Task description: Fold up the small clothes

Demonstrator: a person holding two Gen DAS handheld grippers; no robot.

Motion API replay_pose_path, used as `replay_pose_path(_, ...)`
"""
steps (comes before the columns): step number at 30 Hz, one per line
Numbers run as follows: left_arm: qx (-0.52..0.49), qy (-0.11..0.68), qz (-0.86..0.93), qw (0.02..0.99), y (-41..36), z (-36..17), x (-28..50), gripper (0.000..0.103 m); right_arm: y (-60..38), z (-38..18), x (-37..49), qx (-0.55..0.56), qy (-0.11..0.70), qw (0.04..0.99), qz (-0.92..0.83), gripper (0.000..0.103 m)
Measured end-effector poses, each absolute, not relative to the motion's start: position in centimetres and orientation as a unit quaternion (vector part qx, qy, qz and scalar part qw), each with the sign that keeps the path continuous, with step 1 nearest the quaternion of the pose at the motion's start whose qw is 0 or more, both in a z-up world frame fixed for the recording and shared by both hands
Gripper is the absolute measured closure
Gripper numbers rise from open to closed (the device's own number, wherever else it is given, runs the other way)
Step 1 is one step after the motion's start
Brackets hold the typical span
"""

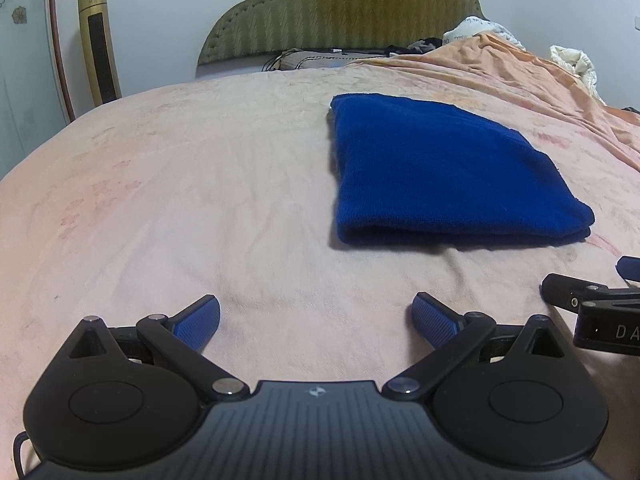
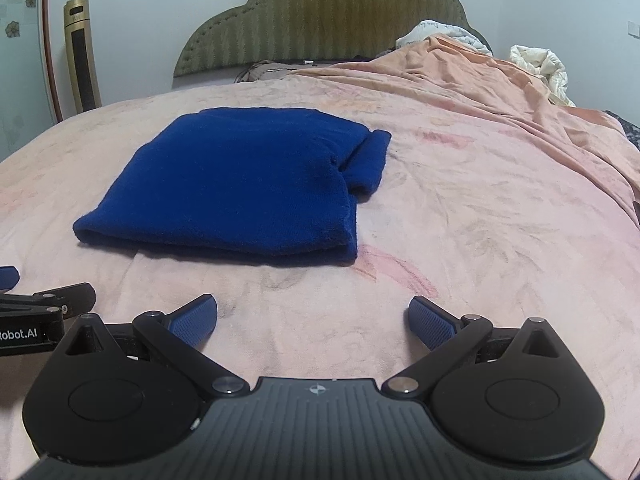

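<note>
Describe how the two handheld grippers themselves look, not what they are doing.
Both match: the left gripper and right gripper have matte black ribbed bodies, round black side discs, black link arms with silver pivot pins, and blue dimpled finger pads. A small compass-like emblem sits at centre. White lettering marks their sides. A black cable trails from the left one.

1. The folded garment (image 1: 448,172) (image 2: 236,184) is solid deep blue, with no print.
2. The bed sheet (image 1: 180,184) (image 2: 480,220) is pale pink with a faint, darker pink floral pattern.
3. The rumpled blanket (image 1: 532,68) (image 2: 500,92) is peach-orange.
4. The headboard (image 1: 344,8) (image 2: 320,20) is olive green with vertical stripes.
5. Each hand-held gripper, left (image 1: 316,320) and right (image 2: 313,320), is black with blue textured pads (image 1: 198,322) (image 2: 432,322).
6. The tower unit (image 1: 98,40) (image 2: 80,52) is gold with a black panel.
</note>
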State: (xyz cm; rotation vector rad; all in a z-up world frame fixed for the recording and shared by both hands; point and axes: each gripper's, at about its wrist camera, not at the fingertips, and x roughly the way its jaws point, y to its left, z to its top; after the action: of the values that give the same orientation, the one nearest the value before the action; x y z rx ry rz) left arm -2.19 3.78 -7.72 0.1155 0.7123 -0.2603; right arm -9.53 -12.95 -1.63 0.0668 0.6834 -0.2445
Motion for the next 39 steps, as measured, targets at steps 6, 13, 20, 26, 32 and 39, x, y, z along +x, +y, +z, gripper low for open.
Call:
replay_pose_path(6,0.056,0.348,-0.127,0.927,3.7,-7.7,-2.2,0.000,-12.3,-1.7,-9.7,0.015,0.331,0.936,-0.118,0.000)
replay_pose_path(13,0.055,0.348,-0.127,0.927,3.8,-7.7,-2.2,0.000,-12.2,-1.8,-9.8,0.008,0.332,0.936,-0.117,0.000)
replay_pose_path(20,0.054,0.349,-0.127,0.927,3.8,-7.7,-2.2,0.000,-12.4,-1.8,-9.8,0.014,0.332,0.936,-0.116,0.000)
replay_pose_path(26,0.055,0.348,-0.127,0.927,3.8,-7.7,-2.2,0.000,-12.3,-1.8,-9.8,0.013,0.333,0.936,-0.116,0.000)
replay_pose_path(32,0.055,0.349,-0.127,0.927,3.8,-7.7,-2.2,0.000,-12.5,-1.9,-9.1,0.018,0.347,0.931,-0.113,0.000)
replay_pose_path(39,0.057,0.351,-0.130,0.925,3.8,-7.7,-2.1,0.000,-12.2,-2.0,-8.9,0.016,0.347,0.930,-0.117,0.000)
